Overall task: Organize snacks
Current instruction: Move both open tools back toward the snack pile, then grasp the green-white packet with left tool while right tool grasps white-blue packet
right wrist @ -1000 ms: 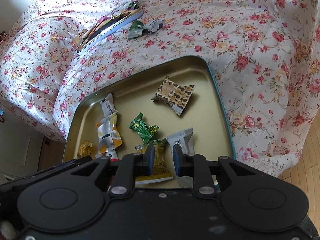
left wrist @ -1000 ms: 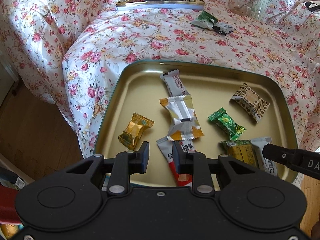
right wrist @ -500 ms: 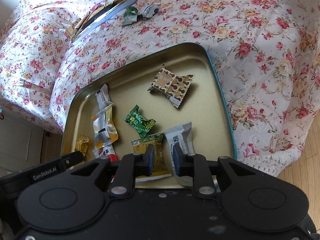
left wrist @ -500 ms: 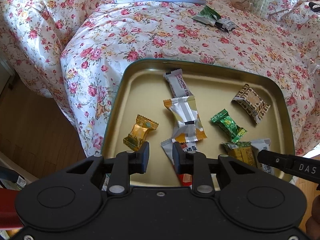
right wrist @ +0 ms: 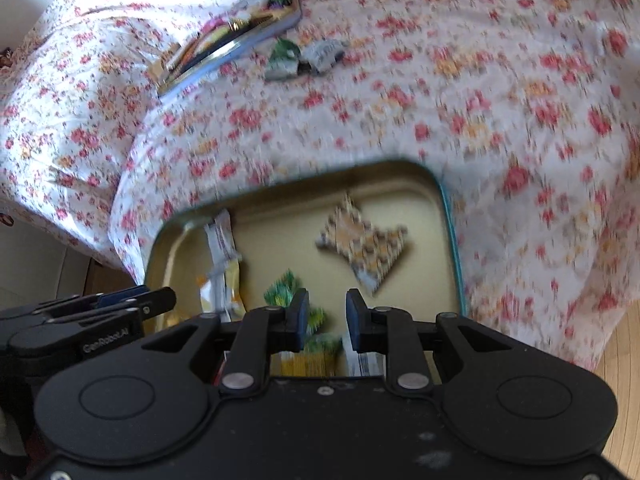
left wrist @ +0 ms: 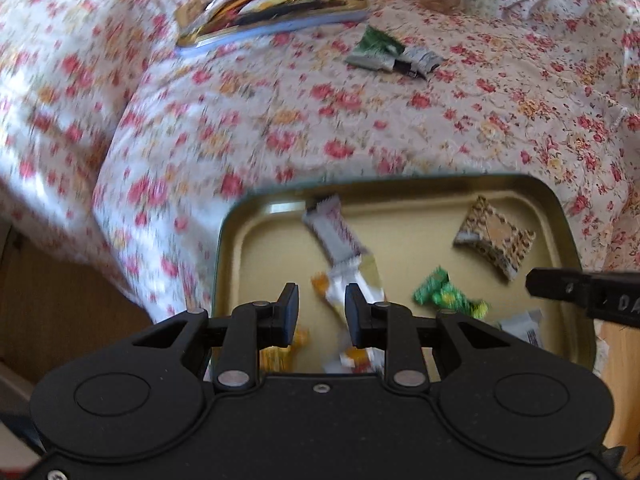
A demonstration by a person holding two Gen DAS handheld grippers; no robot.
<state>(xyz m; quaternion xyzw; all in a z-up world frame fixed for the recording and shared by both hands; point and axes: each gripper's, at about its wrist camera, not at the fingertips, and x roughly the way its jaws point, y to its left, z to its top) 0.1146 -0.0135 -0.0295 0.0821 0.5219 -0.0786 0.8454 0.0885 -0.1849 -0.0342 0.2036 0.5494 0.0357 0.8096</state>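
- While both views blur, left gripper and right gripper hang over gold tin tray; jaws narrowly apart, gripping nothing.
- Wrapped snacks lie inside.

Just ahead of the left claw lies a shallow gold tin tray with a teal rim, flat on the flowered bed cover. In it, straight beyond the claw's tips, a white bar wrapper lies end to end with a white-and-yellow packet. To the right of the tips sit a green candy and, farther off, a brown patterned packet. Far ahead on the cover rests a second flat tin heaped with wrappers, with a loose green and silver packet beside it.
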